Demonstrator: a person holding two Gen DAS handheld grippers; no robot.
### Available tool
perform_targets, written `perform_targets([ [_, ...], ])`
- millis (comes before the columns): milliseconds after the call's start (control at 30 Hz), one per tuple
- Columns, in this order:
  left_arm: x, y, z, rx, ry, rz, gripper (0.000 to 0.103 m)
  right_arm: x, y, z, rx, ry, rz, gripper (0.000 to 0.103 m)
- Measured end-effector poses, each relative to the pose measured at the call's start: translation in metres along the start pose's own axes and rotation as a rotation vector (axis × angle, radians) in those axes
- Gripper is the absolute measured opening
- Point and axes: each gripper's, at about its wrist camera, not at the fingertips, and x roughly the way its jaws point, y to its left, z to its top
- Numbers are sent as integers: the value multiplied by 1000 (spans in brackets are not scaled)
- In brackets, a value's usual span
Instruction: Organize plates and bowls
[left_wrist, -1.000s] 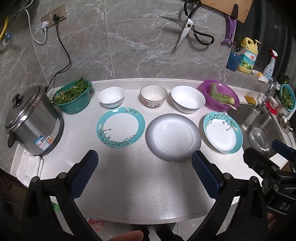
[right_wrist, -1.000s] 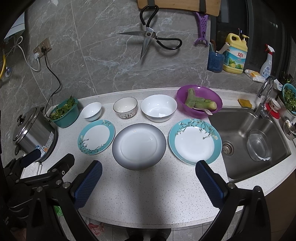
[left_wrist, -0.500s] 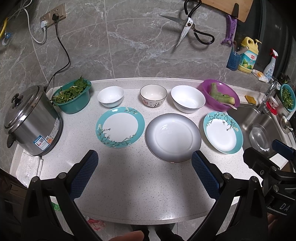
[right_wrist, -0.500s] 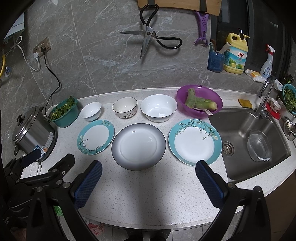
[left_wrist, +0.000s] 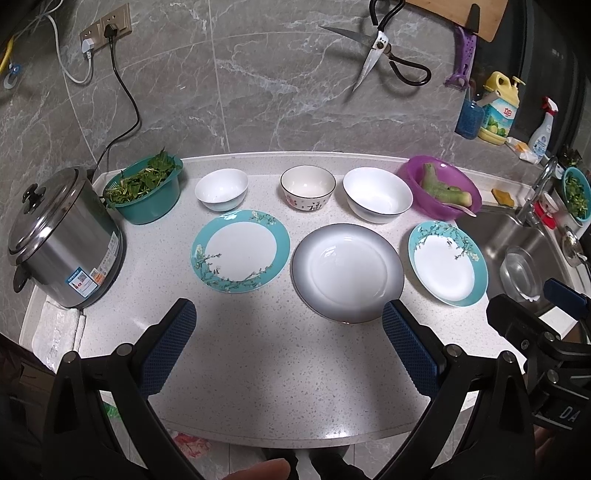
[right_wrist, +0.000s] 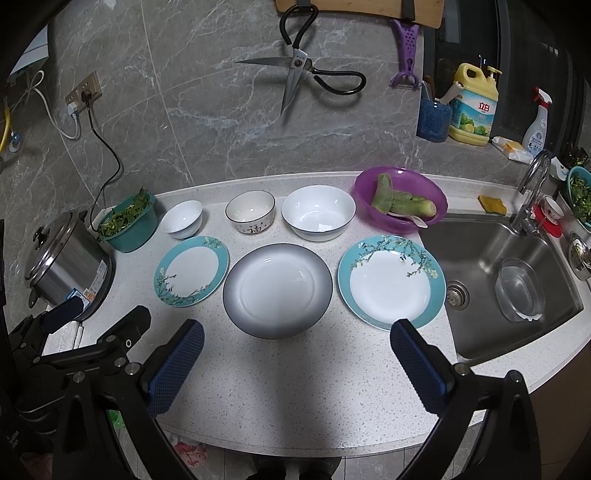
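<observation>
Left wrist view: left gripper (left_wrist: 288, 328) hangs over the counter (left_wrist: 258, 362) front, fingers wide apart, holding nothing.
Right gripper (right_wrist: 295, 349): likewise apart, empty, held back, probably to survey before a first pick.
Plates: left teal plate (left_wrist: 240, 251), grey plate (left_wrist: 347, 271), right teal plate (left_wrist: 447, 267) in a front row.
Bowls: small bowl (left_wrist: 221, 189), patterned bowl (left_wrist: 307, 186), large bowl (left_wrist: 376, 199) behind, apart, unstacked.
Change: nearly none; both views barely shifted.

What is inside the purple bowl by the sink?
The purple bowl holds pale green peeled vegetable pieces and a white spoon at its front edge. Whatever lies under the pieces is covered, so I cannot tell.
</observation>
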Motion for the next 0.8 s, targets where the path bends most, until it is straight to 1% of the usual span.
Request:
perform_targets([
  [100,6,-1,-1,-10,17,-8,102,4,-1,-6,3,8,6,103],
  [133,11,-1,-2,-16,28,-20,102,8,-7,4,6,12,11,103],
  [267,44,2,-14,-45,103,-75,102,20,-30,-6,33,40,52,103],
  [367,74,8,-23,-98,191,-159,102,37,-57,-17,105,88,119,103],
  [400,83,12,-23,-123,202,-196,102,44,-69,-21,145,91,153,103],
  [467,100,22,-28,-176,229,-274,102,56,-85,-25,207,110,194,103],
  [500,108,26,-27,-184,244,-288,102,65,-93,-27,243,131,223,103],
  [533,116,26,-23,-167,248,-291,102,79,-103,-32,301,152,276,103],
  [600,133,22,-10,-65,244,-341,102,99,-115,-42,397,183,343,103],
  [633,143,18,-4,-1,257,-371,102,113,-123,-51,466,192,401,103],
  [700,172,9,14,115,328,-437,102,133,-129,-63,554,199,465,102],
  [733,185,7,26,145,354,-454,102,146,-132,-70,621,206,496,100],
  [800,215,3,52,219,420,-465,102,162,-132,-77,689,170,539,98],
])
